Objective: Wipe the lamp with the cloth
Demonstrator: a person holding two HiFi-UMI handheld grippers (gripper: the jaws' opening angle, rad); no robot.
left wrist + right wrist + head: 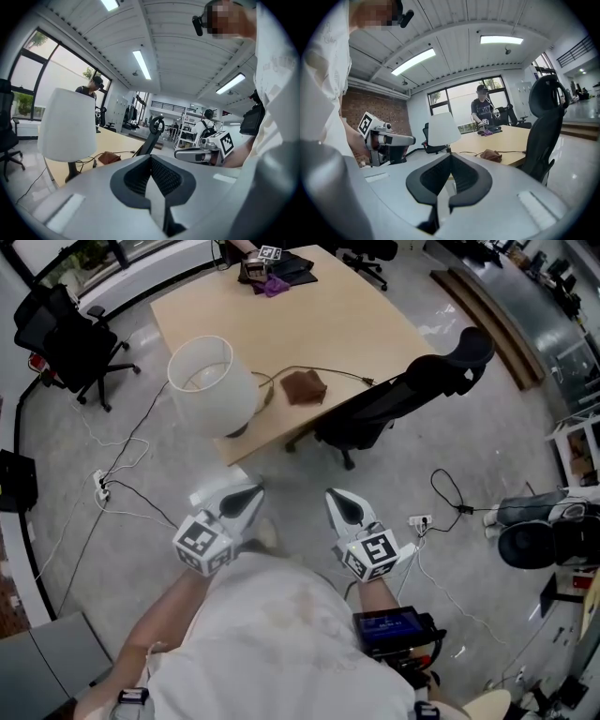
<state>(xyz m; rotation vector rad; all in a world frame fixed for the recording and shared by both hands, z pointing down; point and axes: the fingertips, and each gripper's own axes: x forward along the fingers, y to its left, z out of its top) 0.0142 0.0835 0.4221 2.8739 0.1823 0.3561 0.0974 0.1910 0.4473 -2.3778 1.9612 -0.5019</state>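
A lamp (211, 385) with a white shade stands at the near left corner of the wooden table (309, 324). Just right of it, beside the lamp's cable, lies a crumpled brown cloth (304, 387). My left gripper (251, 495) and right gripper (337, 498) hover side by side over the floor, short of the table's near edge. Both are shut and hold nothing. The left gripper view has the lamp (68, 124) at the left and the cloth (109, 158) beyond the shut left gripper (151, 159). In the right gripper view, lamp (443, 130) and cloth (491, 154) lie past the shut right gripper (451, 155).
A black office chair (412, 390) stands against the table's near right side, and another chair (66, 334) stands at the left. Cables and power strips (101, 486) lie on the floor. A person works at the table's far end beside dark items (277, 268).
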